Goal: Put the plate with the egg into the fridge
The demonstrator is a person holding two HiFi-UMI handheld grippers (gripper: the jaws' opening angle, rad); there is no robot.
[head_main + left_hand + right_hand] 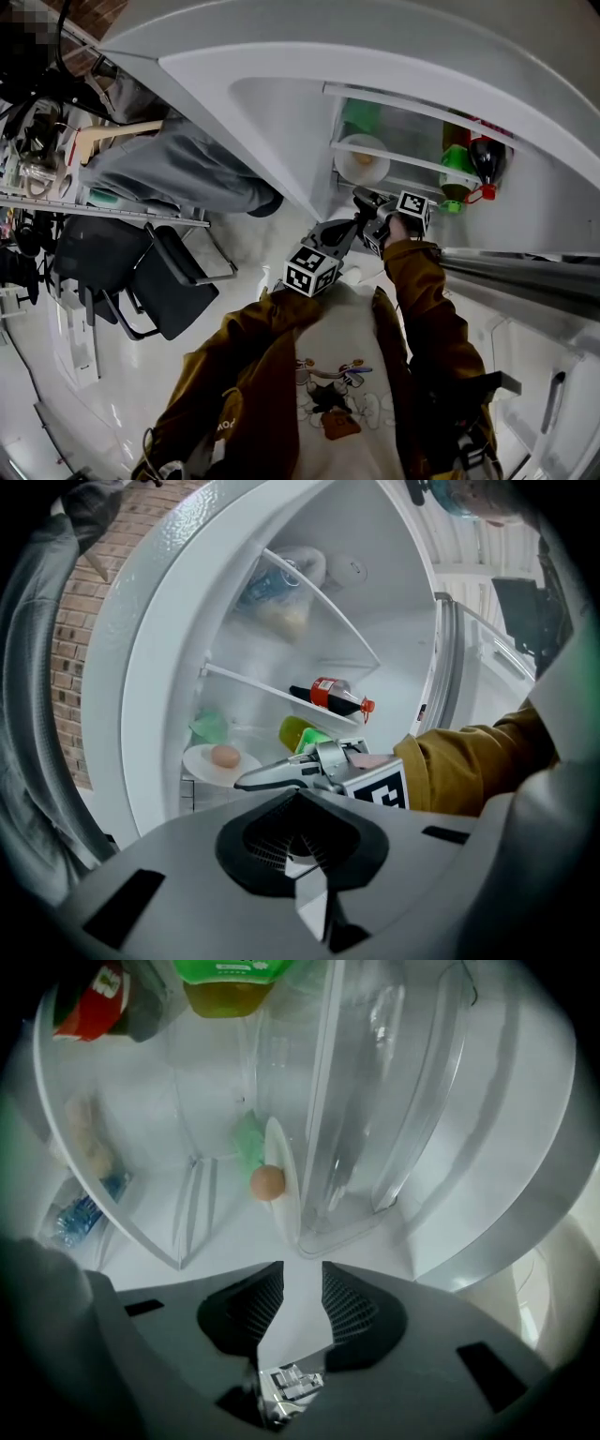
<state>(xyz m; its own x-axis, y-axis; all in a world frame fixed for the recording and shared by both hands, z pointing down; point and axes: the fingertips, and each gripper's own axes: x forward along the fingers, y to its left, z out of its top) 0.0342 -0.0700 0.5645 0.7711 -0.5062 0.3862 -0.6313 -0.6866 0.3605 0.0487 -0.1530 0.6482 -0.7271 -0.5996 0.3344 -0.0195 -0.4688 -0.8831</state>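
Holding our right gripper (295, 1274) with jaws apart and empty, we face the plate (286, 1213) with the egg (267, 1182), set on a fridge (169, 621) shelf; our left gripper (298, 797) is closed on nothing.

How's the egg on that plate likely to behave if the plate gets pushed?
The egg lies loose on a shallow, nearly flat plate, so a quick push would probably set it rolling. Nothing visible walls it in, so it might roll off the edge. It looks like a bare-shelled egg, so it would likely crack if it dropped.
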